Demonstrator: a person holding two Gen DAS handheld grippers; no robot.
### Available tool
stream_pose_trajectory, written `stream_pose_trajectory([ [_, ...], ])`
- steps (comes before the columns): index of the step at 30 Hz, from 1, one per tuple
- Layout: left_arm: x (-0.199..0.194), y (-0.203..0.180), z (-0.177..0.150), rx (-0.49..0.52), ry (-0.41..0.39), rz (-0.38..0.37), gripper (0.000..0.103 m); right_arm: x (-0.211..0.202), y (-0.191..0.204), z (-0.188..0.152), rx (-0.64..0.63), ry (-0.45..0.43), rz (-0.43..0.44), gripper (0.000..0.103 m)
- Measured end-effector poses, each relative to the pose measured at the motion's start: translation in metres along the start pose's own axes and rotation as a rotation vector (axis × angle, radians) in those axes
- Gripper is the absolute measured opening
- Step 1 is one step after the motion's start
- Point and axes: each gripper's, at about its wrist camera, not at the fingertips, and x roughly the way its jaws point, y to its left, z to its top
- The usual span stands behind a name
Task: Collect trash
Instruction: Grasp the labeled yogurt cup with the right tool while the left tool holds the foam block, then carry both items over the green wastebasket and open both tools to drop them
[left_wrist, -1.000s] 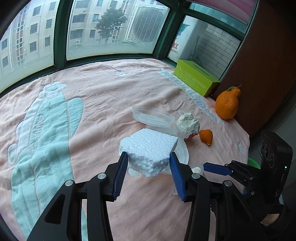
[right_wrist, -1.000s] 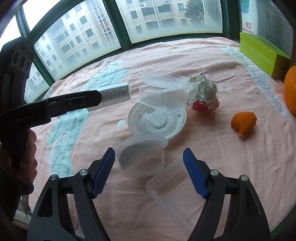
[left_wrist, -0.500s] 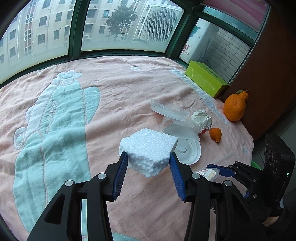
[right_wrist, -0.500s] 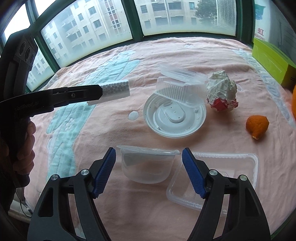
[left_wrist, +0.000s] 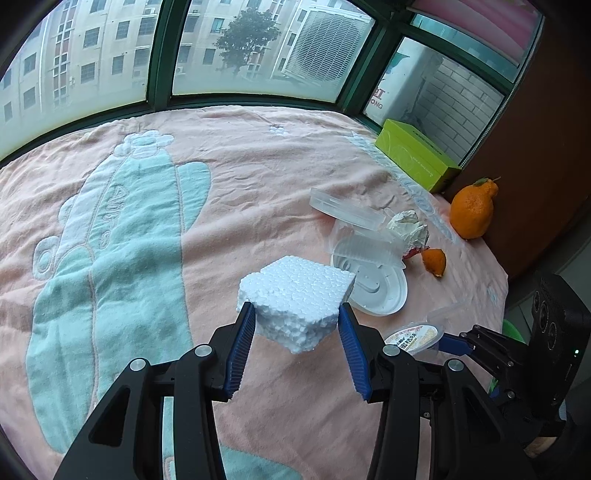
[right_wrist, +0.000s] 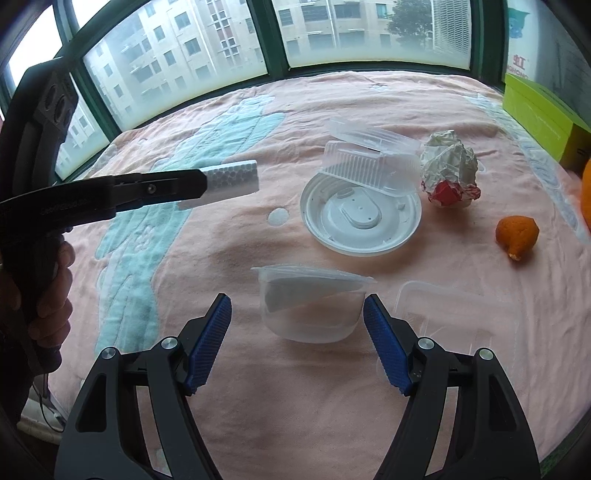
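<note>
White styrofoam, a chunky block (left_wrist: 295, 299) of it, is sitting clamped between the blue pads of the left gripper (left_wrist: 297, 332), held up off the pink blanket (left_wrist: 258, 166) in the lower middle of the left wrist view. In the right wrist view that same block is showing at the left of the frame, sticking out past the black jaw, with a hand (right_wrist: 51, 291) wrapping the handle at the far left edge.

The right gripper (right_wrist: 297, 321) is holding its jaws wide at the bottom centre of its view, and a clear plastic tub (right_wrist: 310, 302) is sitting between the blue pads; I cannot tell whether the pads are pressing on its walls. In the left wrist view the tub is peeking out at the lower right, showing a printed label on it.

The rest of the trash is lying on the blanket further up: a round white lid (right_wrist: 360, 218), a ribbed clear container (right_wrist: 369, 166) tilting over its far edge, a crumpled paper ball (right_wrist: 448, 168) just right of that, and a scrap of orange peel (right_wrist: 517, 232) at the right. A flat clear tray (right_wrist: 454, 314) is lying just right of the tub. A whole orange (left_wrist: 472, 210) and a green box (left_wrist: 417, 158) are sitting at the upper right of the left wrist view.
</note>
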Motion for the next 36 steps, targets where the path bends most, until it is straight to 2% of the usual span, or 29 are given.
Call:
stream_pose_trajectory([
  [5,0.0,0.003,-0.001,-0.011,0.003,0.001,0.045,0.006,0.001,0.003,0.015,0.0,-0.04,0.059],
  [10,-0.003,-0.001,-0.004,-0.006,0.004,-0.001,0.045,-0.007,-0.001,0.002,0.047,-0.04,-0.026,0.059],
  [17,-0.018,-0.03,-0.009,0.043,-0.013,-0.032,0.045,-0.066,-0.015,-0.019,0.094,-0.135,-0.022,0.059],
  [21,-0.02,-0.065,-0.015,0.099,-0.006,-0.071,0.045,-0.099,-0.04,-0.045,0.156,-0.163,-0.064,0.059],
  [28,-0.007,-0.147,-0.035,0.198,0.029,-0.172,0.045,-0.153,-0.105,-0.11,0.307,-0.18,-0.222,0.059],
  [36,0.021,-0.242,-0.059,0.303,0.099,-0.264,0.045,-0.186,-0.191,-0.19,0.493,-0.106,-0.4,0.059],
])
